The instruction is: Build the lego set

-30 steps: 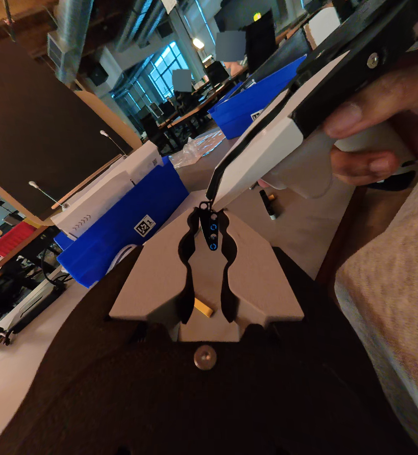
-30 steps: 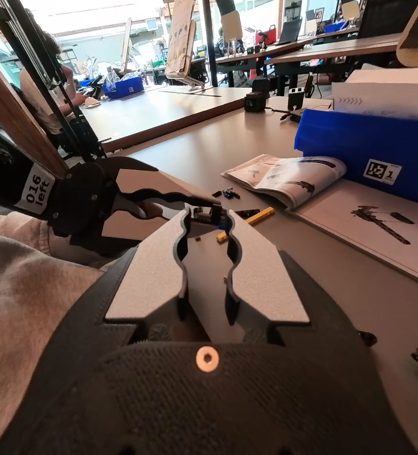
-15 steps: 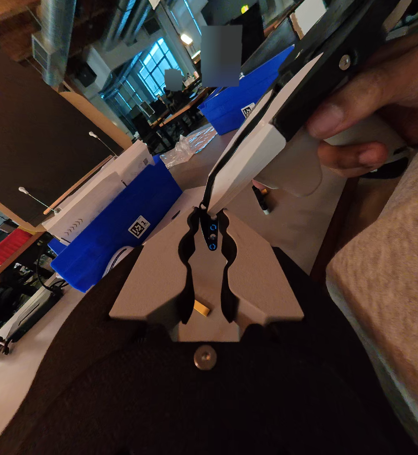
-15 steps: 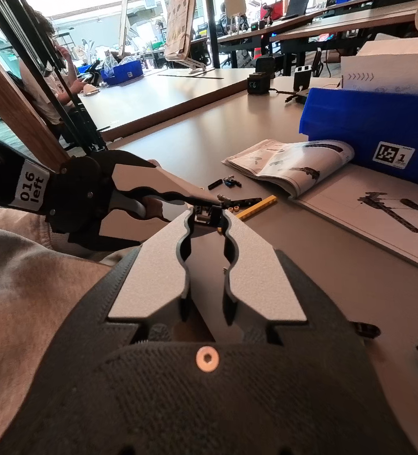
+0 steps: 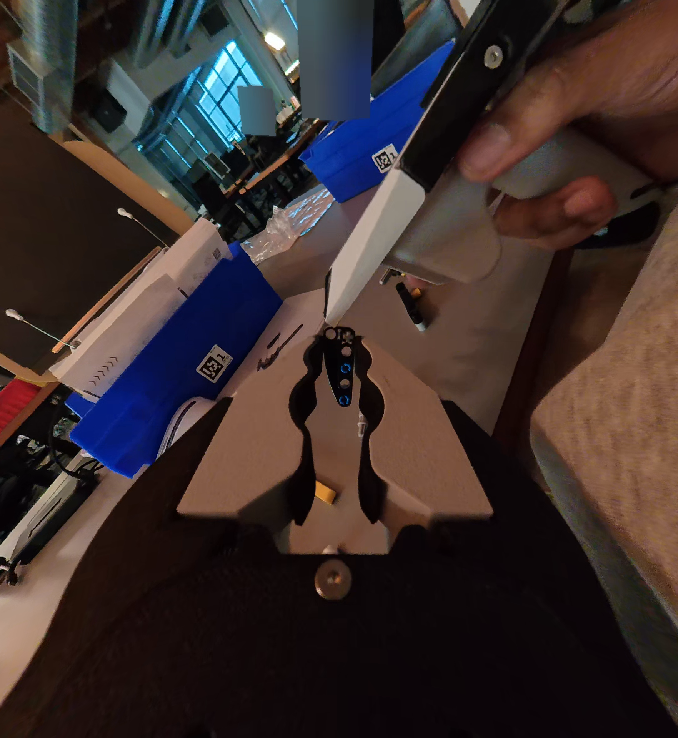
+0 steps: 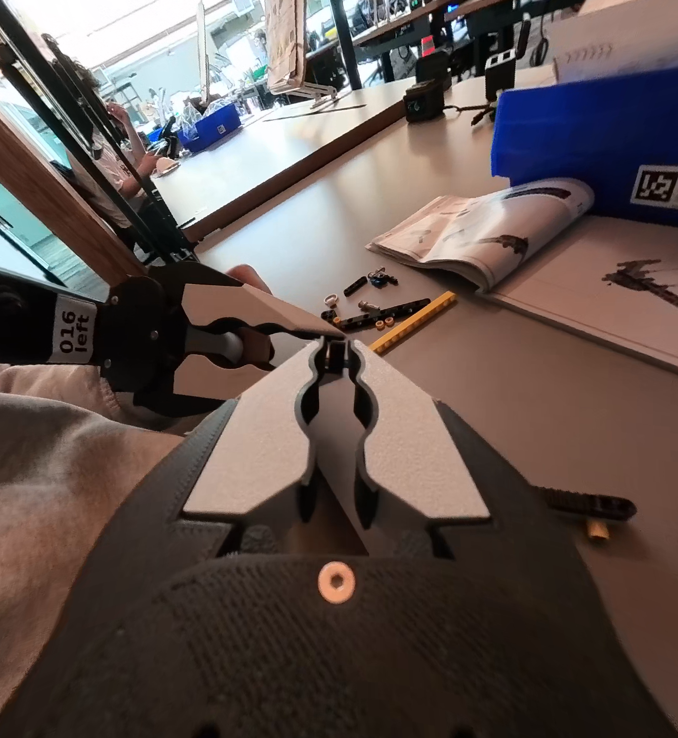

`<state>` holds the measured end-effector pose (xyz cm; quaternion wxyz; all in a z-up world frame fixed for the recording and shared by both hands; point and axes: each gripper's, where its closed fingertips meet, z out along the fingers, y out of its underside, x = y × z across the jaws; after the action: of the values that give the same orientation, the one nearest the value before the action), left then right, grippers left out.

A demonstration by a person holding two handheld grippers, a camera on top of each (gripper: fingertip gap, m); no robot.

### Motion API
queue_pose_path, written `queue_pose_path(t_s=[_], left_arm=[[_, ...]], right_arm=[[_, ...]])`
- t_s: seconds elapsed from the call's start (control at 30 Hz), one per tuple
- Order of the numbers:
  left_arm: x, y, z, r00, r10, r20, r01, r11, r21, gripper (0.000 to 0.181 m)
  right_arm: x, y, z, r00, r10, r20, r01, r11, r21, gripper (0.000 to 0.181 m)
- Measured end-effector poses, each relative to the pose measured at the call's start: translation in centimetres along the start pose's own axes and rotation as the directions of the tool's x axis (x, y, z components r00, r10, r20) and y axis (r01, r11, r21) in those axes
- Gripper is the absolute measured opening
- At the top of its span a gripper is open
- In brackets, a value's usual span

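My left gripper (image 5: 340, 339) is shut on a short black lego beam (image 5: 343, 375) with blue pins, pinched at its top end and hanging down between the fingers. My right gripper (image 6: 334, 346) has narrow jaws pinched on a black part (image 6: 334, 355), which looks like that beam's top end seen end-on. The two grippers meet tip to tip above the table edge. The right gripper's tip (image 5: 329, 313) comes down from the upper right in the left wrist view. The left gripper (image 6: 321, 333) comes in from the left in the right wrist view.
On the table beyond lie a yellow beam (image 6: 413, 321), a long black beam (image 6: 381, 315), small loose pins (image 6: 377, 277) and an open instruction booklet (image 6: 489, 235). A blue bin (image 6: 601, 143) stands behind. Another black piece (image 6: 589, 507) lies at the right. The person's sleeve (image 6: 49, 459) fills the lower left. Both grippers' tips are close together, under 4 cm apart. The black piece (image 6: 589, 507) is about equally far from each gripper, around 12 cm. It turns up in the left wrist view (image 5: 404, 296) as well.
My right gripper's jaws have narrowed from a wider gap onto the black part. Both grippers have risen and tilted a little while staying tip to tip.
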<state>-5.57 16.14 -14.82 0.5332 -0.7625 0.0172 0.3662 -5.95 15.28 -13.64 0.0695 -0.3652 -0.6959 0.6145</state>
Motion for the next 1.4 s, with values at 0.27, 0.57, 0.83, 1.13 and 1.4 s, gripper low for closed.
queue_pose_path(t_s=[0.27, 0.57, 0.83, 1.13, 1.4], left_arm=[[1.2, 0.8, 0.3, 0.997, 0.052, -0.05, -0.054, 0.998, -0.043, 0.012], [0.2, -0.7, -0.9, 0.902, -0.381, -0.203, 0.391, 0.92, 0.01, 0.022], [-0.2, -0.3, -1.4, 0.462, -0.775, -0.431, 0.812, 0.565, -0.146, 0.022], [0.2, -0.1, -1.4, 0.253, -0.834, -0.491, 0.878, 0.411, -0.246, 0.017], [1.0, -0.1, -1.3, 0.209, -0.834, -0.51, 0.87, 0.396, -0.292, 0.006]], right_arm=[[0.4, 1.7, 0.4, 0.999, 0.044, 0.026, -0.041, 0.995, -0.096, 0.006], [1.8, 1.0, -0.9, 0.99, 0.111, 0.093, -0.104, 0.992, -0.072, 0.006], [0.5, 0.4, -0.8, 0.921, 0.254, 0.297, -0.248, 0.967, -0.057, 0.006], [-0.3, 1.2, -0.2, 0.883, 0.301, 0.361, -0.281, 0.954, -0.11, 0.006], [-0.4, 1.2, -0.1, 0.851, 0.34, 0.4, -0.32, 0.94, -0.118, 0.006]])
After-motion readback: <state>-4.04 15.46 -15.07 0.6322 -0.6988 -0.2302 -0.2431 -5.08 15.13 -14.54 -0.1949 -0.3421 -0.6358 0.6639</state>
